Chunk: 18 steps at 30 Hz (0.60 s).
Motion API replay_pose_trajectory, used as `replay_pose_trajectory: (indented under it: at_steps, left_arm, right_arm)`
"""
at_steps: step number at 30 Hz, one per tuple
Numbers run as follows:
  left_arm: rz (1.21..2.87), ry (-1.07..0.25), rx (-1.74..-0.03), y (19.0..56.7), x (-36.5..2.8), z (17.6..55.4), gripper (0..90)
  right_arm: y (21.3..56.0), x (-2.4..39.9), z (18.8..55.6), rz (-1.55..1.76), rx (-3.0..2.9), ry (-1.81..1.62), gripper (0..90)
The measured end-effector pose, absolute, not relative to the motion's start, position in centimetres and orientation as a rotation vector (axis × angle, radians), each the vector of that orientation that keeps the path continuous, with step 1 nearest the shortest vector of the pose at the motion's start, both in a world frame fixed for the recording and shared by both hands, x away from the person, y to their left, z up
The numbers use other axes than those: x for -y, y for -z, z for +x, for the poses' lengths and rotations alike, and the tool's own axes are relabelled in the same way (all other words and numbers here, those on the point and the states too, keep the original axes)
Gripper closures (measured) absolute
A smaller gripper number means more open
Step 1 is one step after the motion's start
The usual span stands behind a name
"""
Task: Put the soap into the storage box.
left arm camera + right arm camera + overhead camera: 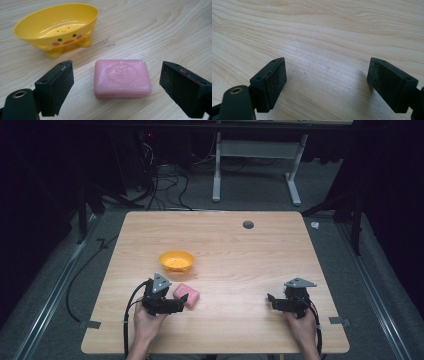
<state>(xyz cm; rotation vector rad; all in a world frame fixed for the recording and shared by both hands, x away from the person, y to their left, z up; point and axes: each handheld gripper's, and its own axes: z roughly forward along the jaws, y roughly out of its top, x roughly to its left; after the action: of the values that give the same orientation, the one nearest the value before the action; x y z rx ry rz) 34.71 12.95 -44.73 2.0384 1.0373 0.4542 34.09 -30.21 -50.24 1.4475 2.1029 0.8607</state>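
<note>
Near the yellow dish, a pink soap lies flat between the wide-open left gripper. Far off, the right gripper gapes over bare surface.

Soap bar lying flat on table, sitting between open jaws of left gripper, touching neither. Duck-faced soap dish standing just behind soap, slightly to its left, apart from it. Right gripper resting well to right of soap, near table's right front edge, jaws spreading over bare wood. Cable hole sitting far behind, toward back edge.
</note>
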Motion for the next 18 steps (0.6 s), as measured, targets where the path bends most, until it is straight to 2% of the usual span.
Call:
replay_pose_trajectory:
  at_steps: [8,18]
  left_arm:
    - [2.017,-0.428,-1.03,44.4,-11.7,35.4,12.3]
    - [2.082,-0.412,-1.034,45.1,-10.0,36.2,11.2]
  right_arm:
    - [50.2,30.2,34.1,1.448,-2.103,-0.861,16.5]
    - [50.2,30.2,34.1,1.448,-2.104,-0.86,16.5]
